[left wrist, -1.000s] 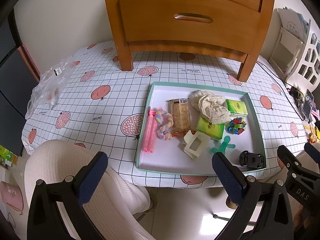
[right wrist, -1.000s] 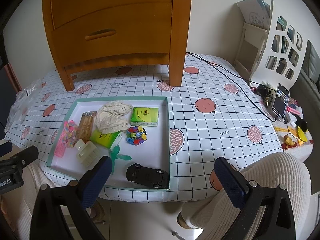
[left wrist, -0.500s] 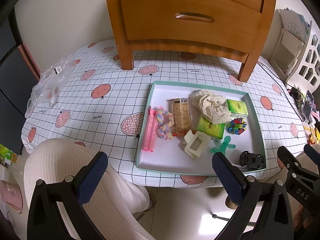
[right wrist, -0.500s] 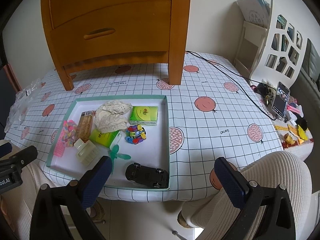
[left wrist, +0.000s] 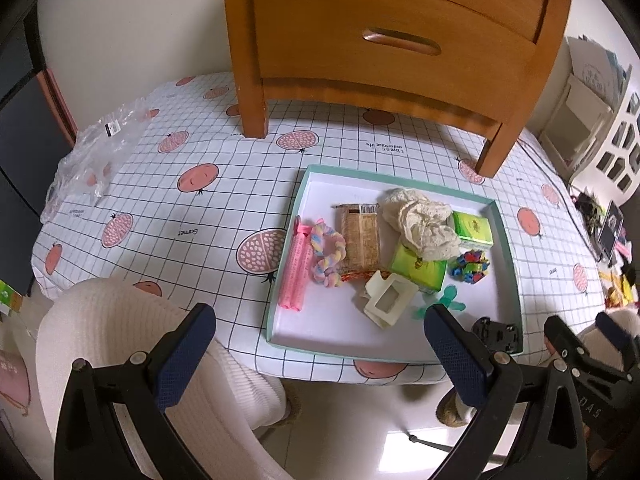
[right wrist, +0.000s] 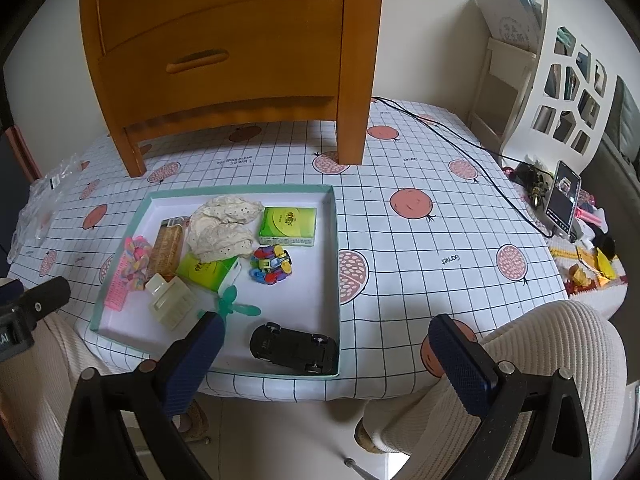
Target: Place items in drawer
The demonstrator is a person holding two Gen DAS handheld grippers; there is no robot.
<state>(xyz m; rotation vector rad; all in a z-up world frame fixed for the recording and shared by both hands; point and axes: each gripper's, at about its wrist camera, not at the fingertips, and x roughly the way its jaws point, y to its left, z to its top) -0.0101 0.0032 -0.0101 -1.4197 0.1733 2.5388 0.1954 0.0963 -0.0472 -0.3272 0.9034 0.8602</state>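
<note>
Since both drawers look closed, the left gripper (left wrist: 316, 344) and right gripper (right wrist: 326, 354), both wide apart and holding nothing, should pull the bottom drawer handle (left wrist: 401, 42) at 12 o'clock before taking things from the tray (left wrist: 510, 248).

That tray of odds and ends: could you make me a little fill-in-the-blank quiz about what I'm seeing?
1. The toy car in the tray is coloured ____.
2. Both drawers of the wooden cabinet are ____.
3. The lace cloth lies partly over a ____ tissue pack.
4. Each tool, left and right, holds ____.

Missing words: black; closed; green; nothing
</note>
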